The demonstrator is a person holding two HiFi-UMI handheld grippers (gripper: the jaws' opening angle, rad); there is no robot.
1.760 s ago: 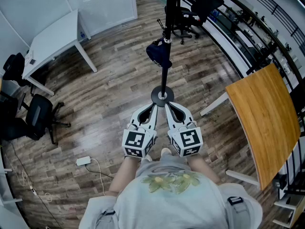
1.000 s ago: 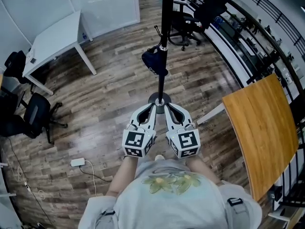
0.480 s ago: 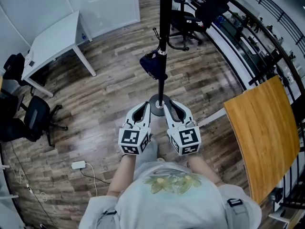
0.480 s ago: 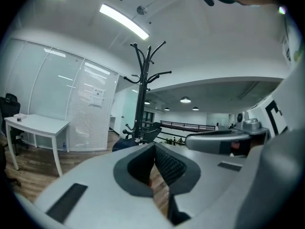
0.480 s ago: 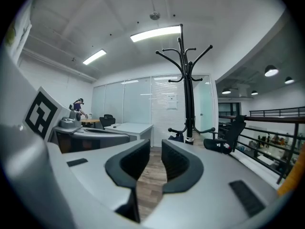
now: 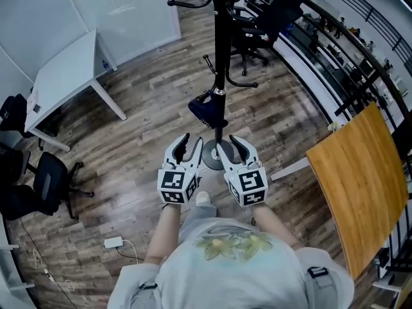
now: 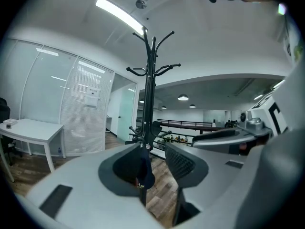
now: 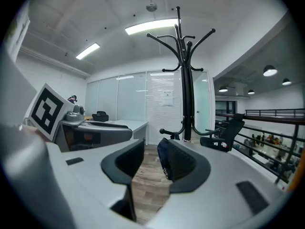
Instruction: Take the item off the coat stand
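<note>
A black coat stand rises from its round base straight ahead of me. A dark blue cap hangs from one of its low hooks. My left gripper and right gripper are side by side just short of the base, below the cap and apart from it. The jaws of both are opening, with nothing between them. In the left gripper view the stand and cap show far off through the gap. The right gripper view shows the cap beside the pole.
A white table and black office chairs stand at the left. A wooden tabletop is at the right, with a railing behind it. Another black chair sits beyond the stand. A charger with a cable lies on the wood floor.
Both grippers' jaws have gone from shut to parted. The grippers have come closer to the stand and the cap, and the pole now looms larger in the head view.
</note>
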